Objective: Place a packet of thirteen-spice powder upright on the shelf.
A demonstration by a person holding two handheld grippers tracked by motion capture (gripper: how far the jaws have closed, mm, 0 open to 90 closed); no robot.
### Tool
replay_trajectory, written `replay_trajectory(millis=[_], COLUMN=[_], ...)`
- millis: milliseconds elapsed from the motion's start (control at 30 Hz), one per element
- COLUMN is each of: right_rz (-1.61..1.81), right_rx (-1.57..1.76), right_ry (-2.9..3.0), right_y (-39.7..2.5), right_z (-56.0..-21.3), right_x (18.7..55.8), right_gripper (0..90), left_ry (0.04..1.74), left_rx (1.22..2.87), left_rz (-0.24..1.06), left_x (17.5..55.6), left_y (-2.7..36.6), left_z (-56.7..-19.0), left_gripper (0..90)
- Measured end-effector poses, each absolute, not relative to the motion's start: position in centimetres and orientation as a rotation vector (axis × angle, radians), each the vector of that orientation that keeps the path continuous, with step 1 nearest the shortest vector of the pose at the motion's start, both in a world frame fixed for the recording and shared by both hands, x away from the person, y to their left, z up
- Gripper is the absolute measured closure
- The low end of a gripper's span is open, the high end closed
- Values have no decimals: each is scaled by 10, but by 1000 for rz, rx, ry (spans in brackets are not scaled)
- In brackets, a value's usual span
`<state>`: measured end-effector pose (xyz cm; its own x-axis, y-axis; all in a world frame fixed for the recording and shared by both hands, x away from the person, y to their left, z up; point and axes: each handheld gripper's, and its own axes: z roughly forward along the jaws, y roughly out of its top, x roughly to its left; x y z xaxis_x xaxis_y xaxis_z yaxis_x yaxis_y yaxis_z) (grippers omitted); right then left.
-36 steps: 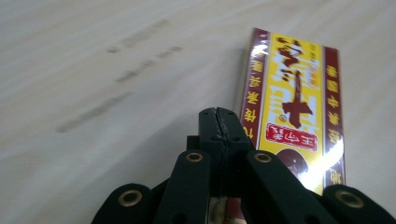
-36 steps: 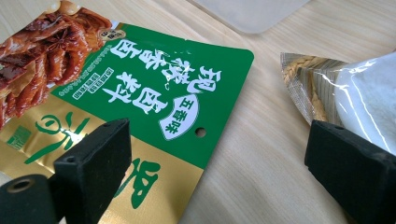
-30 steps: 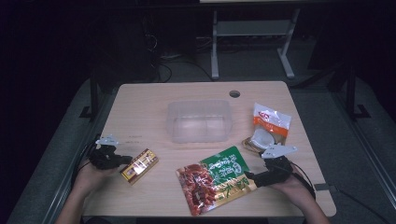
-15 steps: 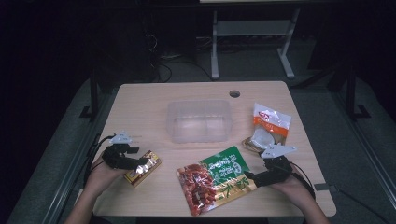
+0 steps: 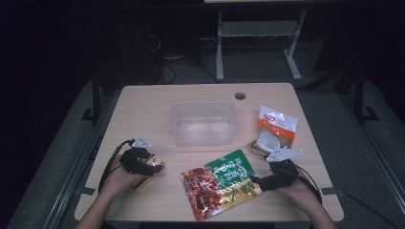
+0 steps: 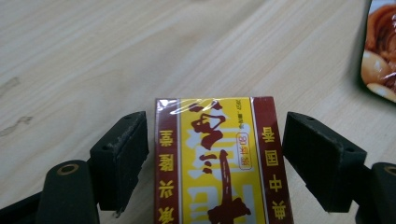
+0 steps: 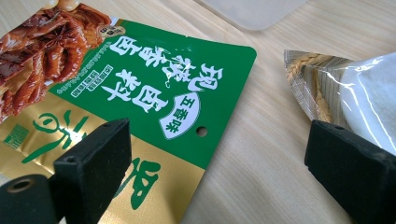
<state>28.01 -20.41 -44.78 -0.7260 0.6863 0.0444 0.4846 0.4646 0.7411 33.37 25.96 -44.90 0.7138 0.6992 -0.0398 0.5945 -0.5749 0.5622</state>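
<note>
The fingers (image 6: 122, 158) of the left gripper (image 5: 143, 162) stand apart on either side of a small red-and-yellow box (image 6: 217, 163), with a narrow gap at each flank, so they straddle it without clamping; the box lies flat on the wooden table (image 5: 143, 109) near its front left corner. The right gripper (image 5: 262, 181) is spread wide over the corner of a green and gold snack pouch (image 7: 140, 102), one jaw above the pouch and the other beside a clear packet (image 7: 345, 93), gripping nothing. A clear plastic container (image 5: 204, 123) sits at mid-table, well apart from both.
</note>
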Motion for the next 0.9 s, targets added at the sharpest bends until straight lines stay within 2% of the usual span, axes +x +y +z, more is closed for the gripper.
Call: replay_trajectory(millis=[167, 300, 633, 900], right_rz=[1110, 1111, 1115, 1121], right_rx=[1001, 1003, 1006, 1002], right_ry=[2456, 2456, 2456, 2467], right_y=[-204, -204, -204, -205], right_z=[-448, -448, -448, -447], right_x=[281, 281, 280, 280], right_gripper=[73, 73, 73, 72], left_ry=[973, 969, 959, 905], left_rx=[2396, 2409, 2418, 2325], left_rz=[266, 272, 264, 208], left_x=[333, 333, 333, 331], left_y=[254, 254, 254, 258], left_z=[-453, -453, -453, -441], left_gripper=[241, 288, 315, 318])
